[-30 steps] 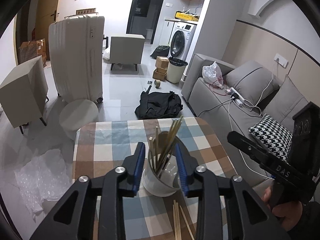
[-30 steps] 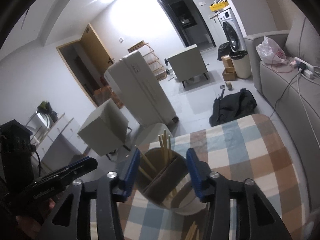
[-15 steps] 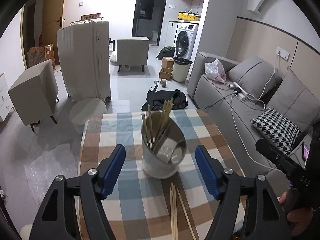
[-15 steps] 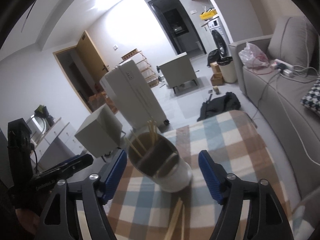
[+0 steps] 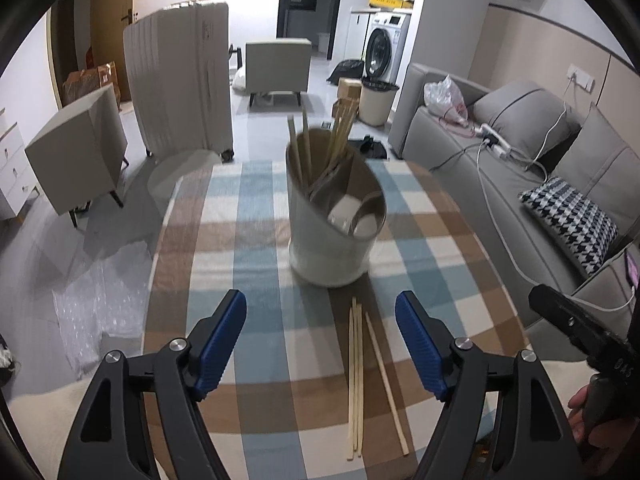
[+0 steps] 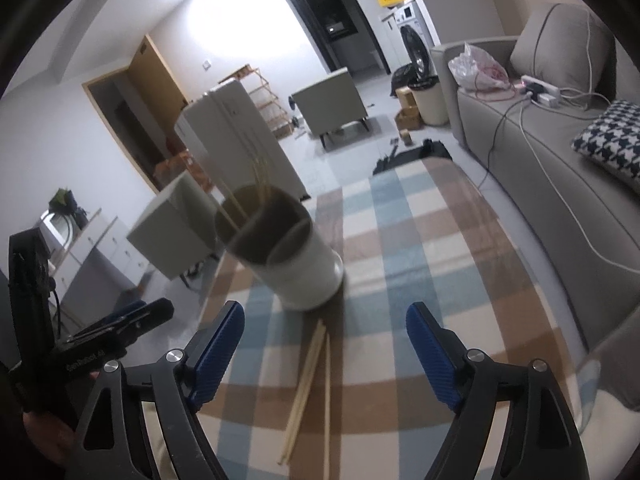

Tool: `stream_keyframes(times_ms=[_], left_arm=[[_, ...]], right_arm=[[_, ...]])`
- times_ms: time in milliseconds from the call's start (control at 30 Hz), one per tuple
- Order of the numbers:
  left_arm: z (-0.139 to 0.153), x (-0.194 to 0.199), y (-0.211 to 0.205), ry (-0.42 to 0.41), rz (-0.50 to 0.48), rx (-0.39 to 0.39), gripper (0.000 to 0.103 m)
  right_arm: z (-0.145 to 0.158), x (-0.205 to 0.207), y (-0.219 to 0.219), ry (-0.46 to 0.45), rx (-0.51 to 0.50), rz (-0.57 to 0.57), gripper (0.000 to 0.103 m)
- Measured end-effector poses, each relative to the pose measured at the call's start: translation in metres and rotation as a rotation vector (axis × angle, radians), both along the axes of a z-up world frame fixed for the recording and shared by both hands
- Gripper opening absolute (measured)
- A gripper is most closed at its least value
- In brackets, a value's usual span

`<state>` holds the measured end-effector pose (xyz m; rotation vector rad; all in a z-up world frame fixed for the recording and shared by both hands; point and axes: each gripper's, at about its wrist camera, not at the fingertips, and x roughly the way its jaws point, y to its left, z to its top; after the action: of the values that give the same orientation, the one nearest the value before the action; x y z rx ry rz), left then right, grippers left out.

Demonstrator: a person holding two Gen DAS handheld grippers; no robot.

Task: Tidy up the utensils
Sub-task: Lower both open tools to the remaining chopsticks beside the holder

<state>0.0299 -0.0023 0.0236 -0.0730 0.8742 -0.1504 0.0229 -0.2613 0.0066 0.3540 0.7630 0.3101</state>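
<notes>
A white divided utensil holder (image 5: 332,232) stands on the checked tablecloth (image 5: 240,216) with several wooden chopsticks (image 5: 340,136) upright in its far compartment. It also shows in the right wrist view (image 6: 296,256). A few loose chopsticks (image 5: 360,376) lie flat on the cloth in front of it, and also show in the right wrist view (image 6: 312,384). My left gripper (image 5: 320,344) is open and empty, just short of the holder, above the loose chopsticks. My right gripper (image 6: 324,352) is open and empty, back from the holder.
A grey sofa (image 5: 520,168) with a houndstooth cushion (image 5: 572,220) runs along the table's right side. A white suitcase (image 5: 180,88), grey cabinets (image 5: 76,152) and bubble wrap (image 5: 92,312) are on the floor to the left and beyond.
Both grippers opened from around the holder and drew back toward me. The holder now stands free on the cloth, and more of the loose chopsticks shows.
</notes>
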Motion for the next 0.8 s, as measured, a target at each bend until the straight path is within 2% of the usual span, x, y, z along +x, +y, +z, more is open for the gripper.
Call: stream_keyframes(times_ms=[200,300,367,433,500,533,667,733,800], left_arm=[[-0.039,-0.005,0.001,0.081,-0.006,0.021,0.073],[-0.059,0.0,0.002,0.151,-0.008,0.018,0.073],[-0.068,0.003,0.003,0.177,-0.009,0.033,0.073],[-0.075,0.006,0.004,0.19,-0.005,0.041,0.073],[-0.08,0.01,0.008,0.208,0.005,0.021,0.073],[-0.081,0.011,0.01,0.214,0.01,0.013,0.073],[-0.086,0.018,0.021,0.239,0.036,-0.011,0.073],[-0.088,0.021,0.025,0.239,0.03,-0.038,0.073],[-0.09,0.023,0.027,0.242,0.035,-0.03,0.073]], right_arm=[[-0.029,0.002,0.004,0.102,-0.004,0.016,0.084],[-0.047,0.01,0.016,0.183,-0.049,0.053,0.083],[-0.058,0.014,0.025,0.222,-0.072,0.083,0.078],[-0.07,0.023,0.038,0.275,-0.11,0.126,0.062],[-0.079,0.032,0.05,0.318,-0.171,0.179,0.053],[-0.084,0.038,0.058,0.336,-0.212,0.206,0.052],[-0.098,0.054,0.073,0.382,-0.253,0.255,0.051],[-0.107,0.065,0.084,0.414,-0.281,0.298,0.047],[-0.117,0.074,0.096,0.45,-0.321,0.334,0.041]])
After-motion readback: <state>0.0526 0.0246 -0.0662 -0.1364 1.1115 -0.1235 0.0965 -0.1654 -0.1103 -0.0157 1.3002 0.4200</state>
